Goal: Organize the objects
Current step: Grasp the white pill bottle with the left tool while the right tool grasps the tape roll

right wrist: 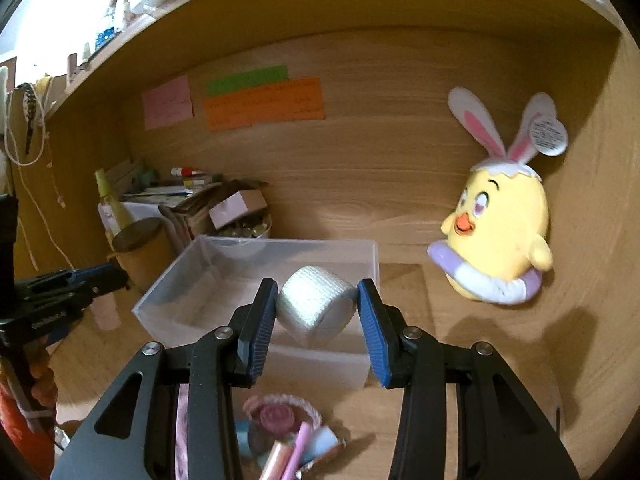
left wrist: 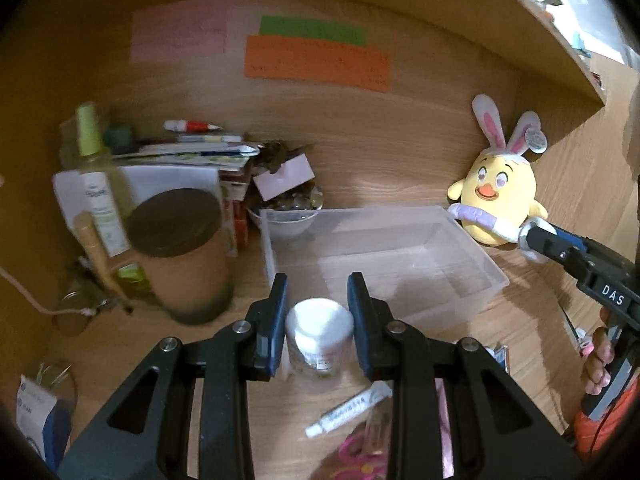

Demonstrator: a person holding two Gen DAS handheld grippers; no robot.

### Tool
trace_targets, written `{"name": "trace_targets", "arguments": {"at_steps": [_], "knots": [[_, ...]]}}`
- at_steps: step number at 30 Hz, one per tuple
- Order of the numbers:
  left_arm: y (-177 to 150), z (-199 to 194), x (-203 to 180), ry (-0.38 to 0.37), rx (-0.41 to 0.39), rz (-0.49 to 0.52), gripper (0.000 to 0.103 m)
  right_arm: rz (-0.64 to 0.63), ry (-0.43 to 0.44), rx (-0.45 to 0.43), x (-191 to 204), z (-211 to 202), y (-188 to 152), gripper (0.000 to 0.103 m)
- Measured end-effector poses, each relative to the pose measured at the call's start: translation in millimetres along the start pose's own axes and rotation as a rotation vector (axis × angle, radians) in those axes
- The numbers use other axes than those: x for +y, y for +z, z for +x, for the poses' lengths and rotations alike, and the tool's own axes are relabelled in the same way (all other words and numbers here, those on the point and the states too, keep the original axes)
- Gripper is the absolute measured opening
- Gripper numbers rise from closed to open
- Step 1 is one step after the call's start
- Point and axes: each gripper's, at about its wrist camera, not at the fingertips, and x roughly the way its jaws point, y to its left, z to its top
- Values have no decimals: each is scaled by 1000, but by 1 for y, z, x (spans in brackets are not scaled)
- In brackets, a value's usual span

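Observation:
A clear plastic bin (left wrist: 404, 268) stands on the wooden desk; it also shows in the right wrist view (right wrist: 360, 356). My left gripper (left wrist: 318, 314) is open around a small clear jar with a white lid (left wrist: 320, 336) that stands just in front of the bin's left corner, with gaps at both pads. My right gripper (right wrist: 316, 312) holds a white roll of mesh tape (right wrist: 316, 306) over the bin's near side; its pads sit at the roll's ends. The right gripper also shows in the left wrist view (left wrist: 532, 240) near the plush.
A yellow chick plush with bunny ears (left wrist: 496, 196) sits at the back right. A brown canister (left wrist: 180, 256), bottle (left wrist: 100, 184), stacked papers and a bowl (left wrist: 288, 212) crowd the left. A white tube (left wrist: 348, 408) and pink items (right wrist: 280, 420) lie near the front.

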Motion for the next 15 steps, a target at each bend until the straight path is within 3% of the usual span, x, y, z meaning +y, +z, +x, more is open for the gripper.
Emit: {"name": "trace_targets", "arguments": {"at_steps": [8,15], "knots": [[17,45,5,-70,93,-30,29,-17,21,134,3,57,2,38],[15,79,-5,-74,166,11,29,-36,11,255,5,101,-9,38]]}}
